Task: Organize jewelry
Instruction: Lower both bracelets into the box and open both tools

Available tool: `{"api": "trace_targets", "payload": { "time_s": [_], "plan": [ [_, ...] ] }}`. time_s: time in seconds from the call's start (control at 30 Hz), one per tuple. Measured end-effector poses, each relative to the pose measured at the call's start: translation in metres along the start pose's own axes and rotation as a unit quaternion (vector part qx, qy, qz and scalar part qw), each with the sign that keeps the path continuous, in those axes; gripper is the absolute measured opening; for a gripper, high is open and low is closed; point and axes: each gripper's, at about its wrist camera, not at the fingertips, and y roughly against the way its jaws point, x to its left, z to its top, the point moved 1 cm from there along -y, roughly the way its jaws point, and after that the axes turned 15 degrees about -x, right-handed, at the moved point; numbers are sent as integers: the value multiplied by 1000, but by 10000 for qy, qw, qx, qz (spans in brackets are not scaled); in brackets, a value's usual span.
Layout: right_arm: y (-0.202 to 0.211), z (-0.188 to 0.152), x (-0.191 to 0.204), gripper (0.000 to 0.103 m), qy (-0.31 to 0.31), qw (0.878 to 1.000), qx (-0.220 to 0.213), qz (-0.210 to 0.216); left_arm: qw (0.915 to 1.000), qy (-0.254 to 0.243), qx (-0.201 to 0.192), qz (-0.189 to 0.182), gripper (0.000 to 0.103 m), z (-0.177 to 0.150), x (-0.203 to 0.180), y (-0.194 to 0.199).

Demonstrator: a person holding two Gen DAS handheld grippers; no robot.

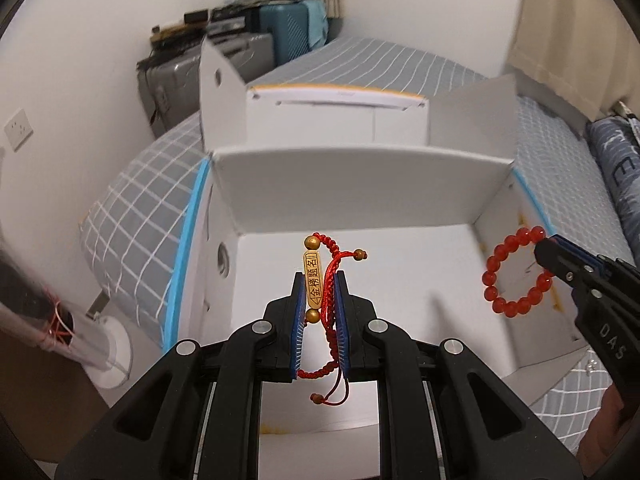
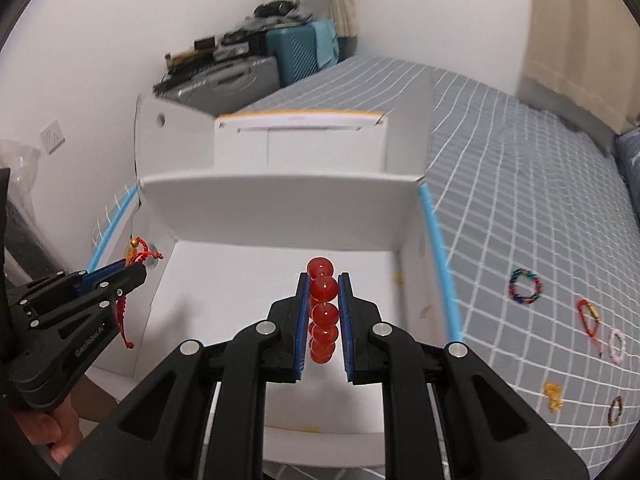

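Note:
My left gripper is shut on a red cord bracelet with a gold plate and gold beads; its loose ends dangle below the pads. It hangs over the open white box. My right gripper is shut on a red bead bracelet, also above the box floor. In the left wrist view the right gripper shows at the right with the bead ring hanging from it. In the right wrist view the left gripper sits at the left with the cord bracelet.
The box lies on a bed with a grey checked sheet. Several small bracelets lie on the sheet at right: a multicoloured ring, a red loop, a pink ring, gold pieces. Suitcases stand by the far wall.

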Motion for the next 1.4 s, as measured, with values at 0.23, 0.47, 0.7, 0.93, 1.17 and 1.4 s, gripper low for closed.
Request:
{"api": "trace_targets", "payload": {
  "time_s": [0.23,0.47,0.7,0.93,1.17,1.4],
  "plan": [
    [-34,-24,7,13,51,9991,408,-95,9989,82,460,-53,14,-21,5,-27],
    [-49,-38,2,13,23,9975,683,-174,9977,68,675,-1,14,-29,3,-39],
    [-51,-37,0,15,8,9974,696,-176,9972,122,740,-8,17,-29,4,-40],
    [-30,-23,-3,70,61,9991,360,-212,9987,140,480,73,56,-21,6,-26],
    [-3,-10,-7,91,273,9990,9,-351,9995,240,128,159,88,-11,9,-5],
    [25,2,-21,96,363,9972,-314,-570,9995,198,-246,101,97,0,-2,20]
  ]
}}
